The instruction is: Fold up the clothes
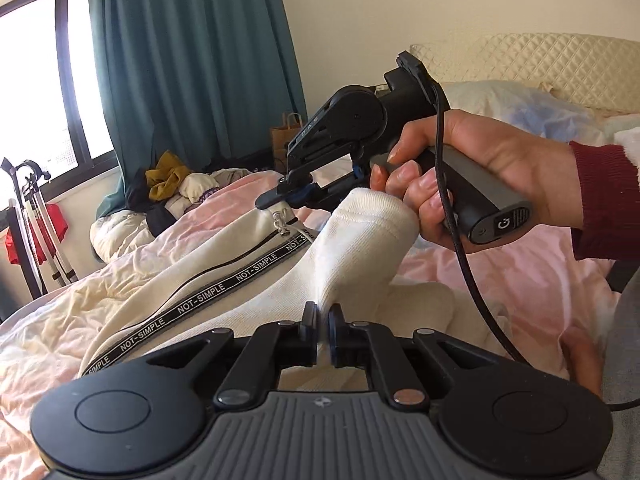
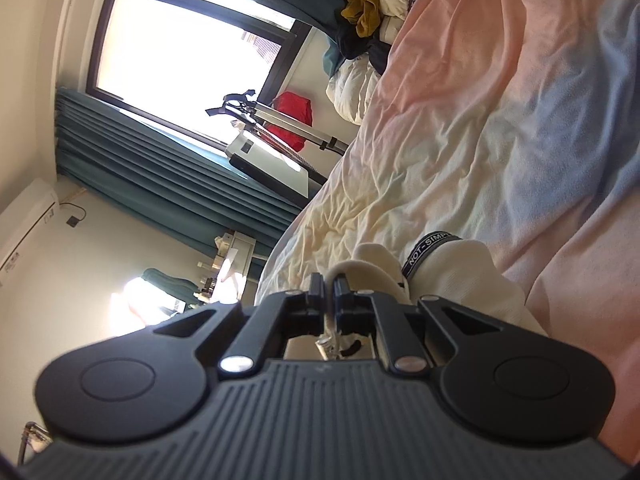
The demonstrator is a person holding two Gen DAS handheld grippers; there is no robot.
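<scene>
A cream zip-up garment (image 1: 248, 280) with a black "NOT-SIMPLE" tape along its zipper lies on the bed. My left gripper (image 1: 323, 322) is shut on a pulled-up fold of its cream fabric, close to the camera. My right gripper (image 1: 280, 200), held in a hand with a dark red sleeve, is shut on the garment's edge by the metal zipper pull (image 1: 279, 224). The right wrist view is tilted sideways; there my right gripper (image 2: 329, 286) pinches cream fabric, and the garment (image 2: 452, 276) with the black tape bunches just beyond it.
The bed (image 1: 500, 264) has a crumpled pink, cream and blue cover. A pile of clothes (image 1: 176, 184) lies at its far end by a teal curtain (image 1: 192, 60). A paper bag (image 1: 286, 136) stands behind. A stand with red cloth (image 1: 36, 220) is near the window.
</scene>
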